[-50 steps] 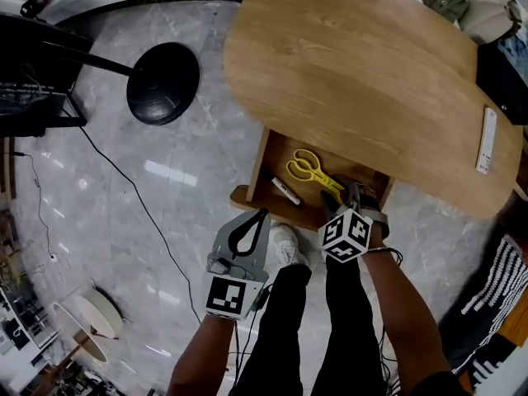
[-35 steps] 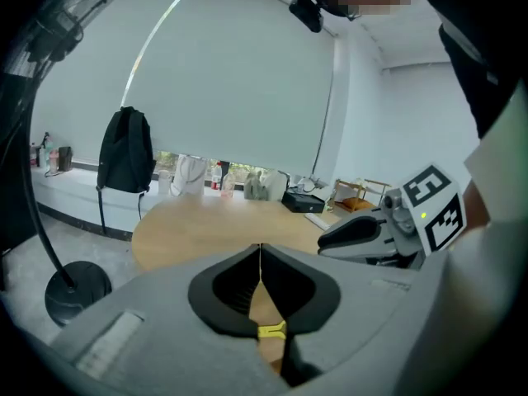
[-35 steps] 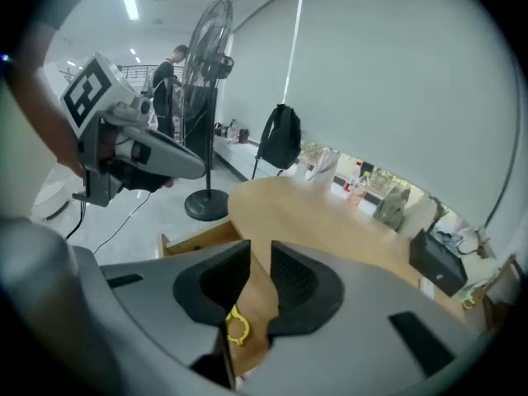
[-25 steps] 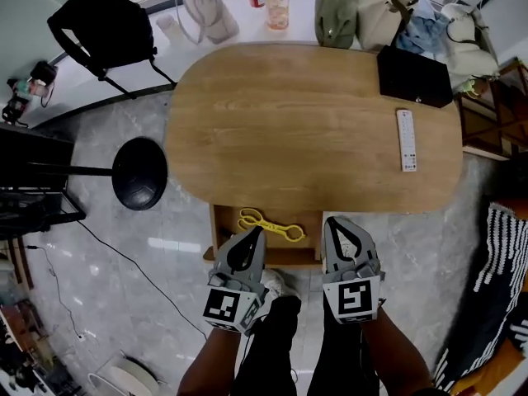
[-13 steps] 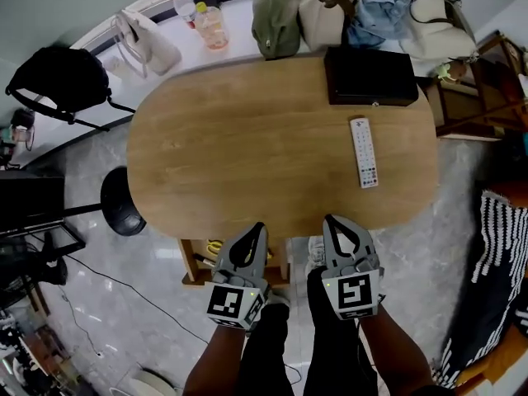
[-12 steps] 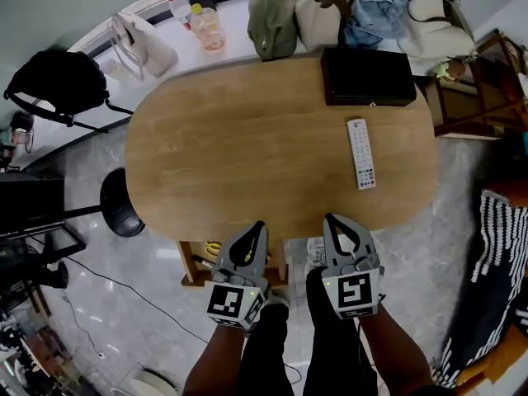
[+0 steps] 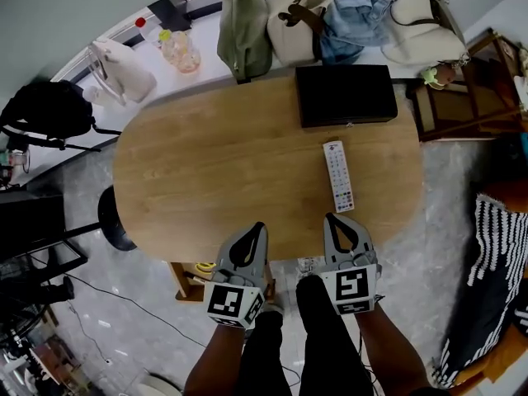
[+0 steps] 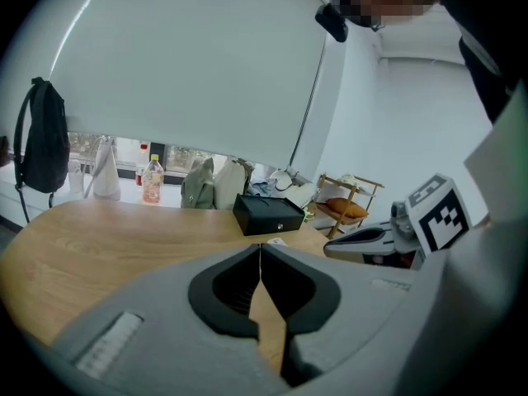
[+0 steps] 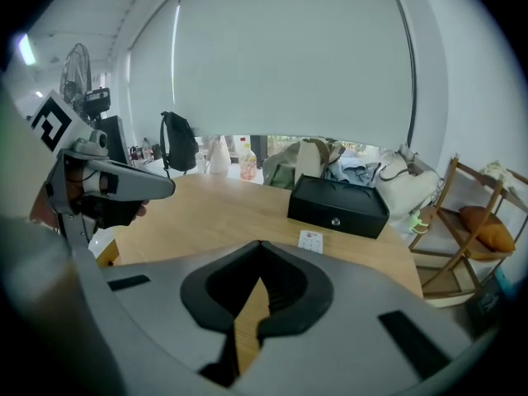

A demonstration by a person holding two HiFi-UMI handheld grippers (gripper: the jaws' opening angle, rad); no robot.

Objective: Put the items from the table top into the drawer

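Left tool (image 8: 261, 250) closed, over wooden table (image 8: 99, 238)

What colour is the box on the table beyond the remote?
Black; the box shows best in the head view, just past the white remote.

Left gripper (image 7: 256, 228), right gripper (image 7: 331, 219): grey shells, black-lined jaws, black-white marker cubes (image 7: 230, 304). Black trousers (image 7: 323, 341).

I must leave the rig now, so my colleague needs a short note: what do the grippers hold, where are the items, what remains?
Left gripper: shut, empty. Right gripper: shut, empty. Both hover at the near edge of the table.
Drawer: open under that edge.
Done: a yellow item lies inside the drawer.
Left: white remote and black box, both on the table top.
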